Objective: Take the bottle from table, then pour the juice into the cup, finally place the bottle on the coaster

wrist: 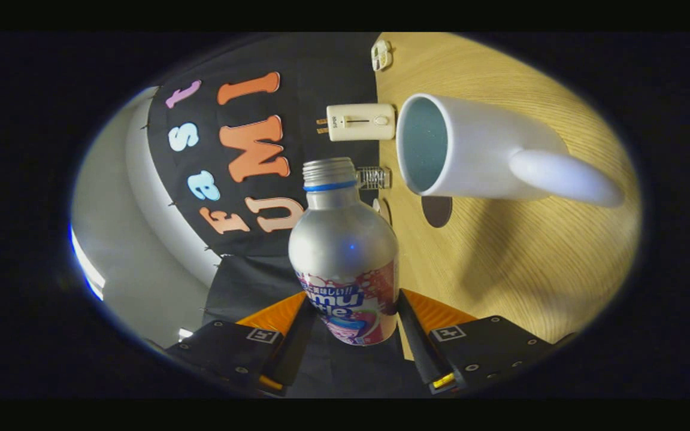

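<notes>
One silver bottle (345, 257), cap off, clamped btwn gripper (351, 317) fingers, neck near one white cup (471, 149) on wood table (518, 257). One dark round disc (436, 211), possibly the coaster, beyond; one white plug-in device (360, 122) by wall.

You are working in a staged recording booth, not a lived-in home: a black cloth wall (321, 72) fills the upper left of the frame, a light wood-grain table (530, 251) the right, with a pale plug-in timer (360, 121) top centre.
</notes>
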Demonstrator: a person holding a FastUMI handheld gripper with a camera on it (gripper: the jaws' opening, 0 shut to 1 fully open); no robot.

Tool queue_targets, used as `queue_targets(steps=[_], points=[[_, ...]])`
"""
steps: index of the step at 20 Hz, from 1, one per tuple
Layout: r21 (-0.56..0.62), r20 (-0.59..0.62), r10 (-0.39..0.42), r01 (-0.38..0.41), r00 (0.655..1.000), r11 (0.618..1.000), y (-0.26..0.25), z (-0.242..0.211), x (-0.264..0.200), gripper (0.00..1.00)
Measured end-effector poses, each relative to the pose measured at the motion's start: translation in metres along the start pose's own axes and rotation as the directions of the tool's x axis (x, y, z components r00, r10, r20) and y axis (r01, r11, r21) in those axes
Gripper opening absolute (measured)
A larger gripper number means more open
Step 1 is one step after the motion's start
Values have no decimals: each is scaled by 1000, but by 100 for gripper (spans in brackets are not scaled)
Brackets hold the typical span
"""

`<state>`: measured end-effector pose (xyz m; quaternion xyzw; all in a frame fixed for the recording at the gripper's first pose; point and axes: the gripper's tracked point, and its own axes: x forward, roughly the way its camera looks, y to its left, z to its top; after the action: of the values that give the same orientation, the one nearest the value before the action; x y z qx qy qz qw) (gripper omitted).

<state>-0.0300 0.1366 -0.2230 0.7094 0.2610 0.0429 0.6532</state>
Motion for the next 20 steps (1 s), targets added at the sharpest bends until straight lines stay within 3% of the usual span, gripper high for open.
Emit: queue_targets(steps=[20], points=[[235,19,127,-128,992,964,25,12,-10,77]])
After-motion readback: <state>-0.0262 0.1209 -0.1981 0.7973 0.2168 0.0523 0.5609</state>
